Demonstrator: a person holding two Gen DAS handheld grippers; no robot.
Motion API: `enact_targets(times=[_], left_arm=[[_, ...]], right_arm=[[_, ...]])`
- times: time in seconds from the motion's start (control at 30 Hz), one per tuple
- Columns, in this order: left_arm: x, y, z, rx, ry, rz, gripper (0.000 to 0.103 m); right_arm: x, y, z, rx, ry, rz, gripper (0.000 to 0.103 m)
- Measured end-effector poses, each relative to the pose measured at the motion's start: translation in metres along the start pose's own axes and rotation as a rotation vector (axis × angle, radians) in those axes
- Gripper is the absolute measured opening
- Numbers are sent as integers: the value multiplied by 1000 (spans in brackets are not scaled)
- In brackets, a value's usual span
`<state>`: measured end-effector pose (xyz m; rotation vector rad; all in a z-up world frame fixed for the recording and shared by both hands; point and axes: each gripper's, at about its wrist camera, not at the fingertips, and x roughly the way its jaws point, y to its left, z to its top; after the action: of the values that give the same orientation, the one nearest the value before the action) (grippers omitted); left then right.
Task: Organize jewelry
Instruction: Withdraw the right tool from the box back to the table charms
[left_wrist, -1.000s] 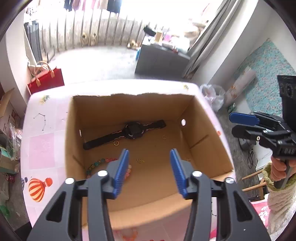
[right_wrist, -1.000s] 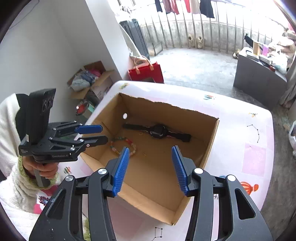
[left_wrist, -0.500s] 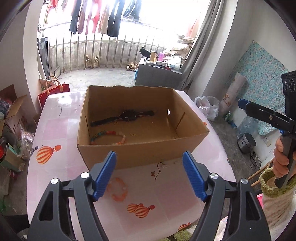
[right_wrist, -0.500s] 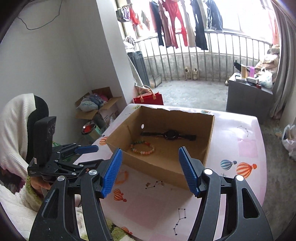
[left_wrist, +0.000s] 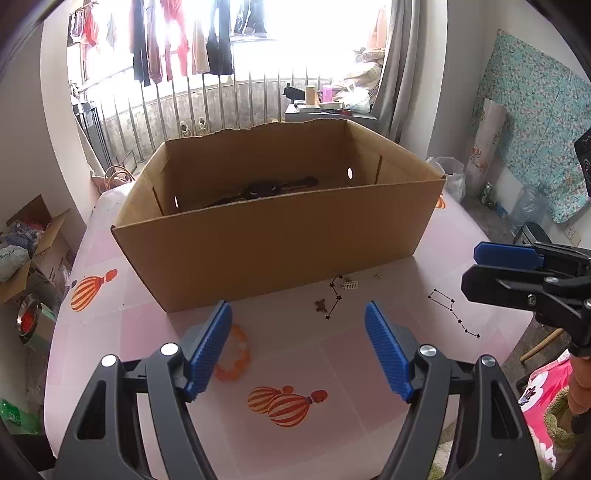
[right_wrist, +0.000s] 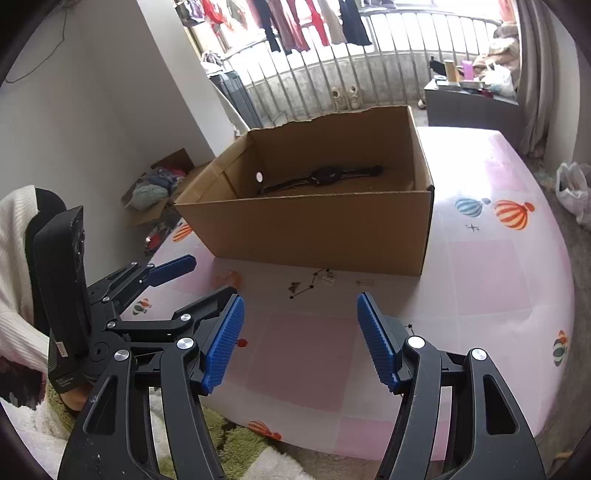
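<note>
I hold left gripper (left_wrist: 298, 345) jaws apart, empty | right gripper (right_wrist: 297, 341) jaws apart, empty | orange bracelet (left_wrist: 234, 354) on table (left_wrist: 332, 369) by left finger | watch (right_wrist: 325, 173) in box (right_wrist: 314, 229)

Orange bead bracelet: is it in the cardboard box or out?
Out. The orange bead bracelet lies on the tablecloth, in front of the cardboard box.

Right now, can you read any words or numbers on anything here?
No words can be read for sure.
Left gripper: small print on its side and a sticker, both too blurred to read.
Cardboard box: plain, no print.
Tablecloth: only balloon and star pictures, no words.
</note>
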<state>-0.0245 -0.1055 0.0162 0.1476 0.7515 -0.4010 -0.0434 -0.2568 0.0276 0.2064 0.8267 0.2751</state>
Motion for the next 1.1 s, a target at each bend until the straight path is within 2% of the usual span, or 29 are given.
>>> enact_targets(times=[0.07, 0.23, 0.33, 0.5, 0.6, 0.67, 0.83, 1.1], left_arm=[[6, 1, -5, -4, 11, -22, 72], [22, 0, -11, 15, 10, -59, 72], [31, 2, -12, -9, 13, -69, 71], [41, 5, -14, -8, 25, -93, 59], [44, 3, -13, 5, 28, -102, 49], [48, 2, -11, 13, 30, -120, 45], [63, -3, -6, 53, 76, -120, 24], [79, -5, 3, 106, 152, -104, 21]], right_arm=[[7, -3, -3, 13, 3, -10, 61], [18, -6, -3, 54, 8, 41, 58], [25, -10, -3, 70, 14, 60, 56], [43, -17, -7, 94, 62, 79, 41], [49, -18, -7, 92, 72, 72, 36], [52, -19, -7, 91, 75, 63, 35], [59, -24, -6, 100, 93, 67, 35], [69, -31, -3, 121, 107, 74, 35]])
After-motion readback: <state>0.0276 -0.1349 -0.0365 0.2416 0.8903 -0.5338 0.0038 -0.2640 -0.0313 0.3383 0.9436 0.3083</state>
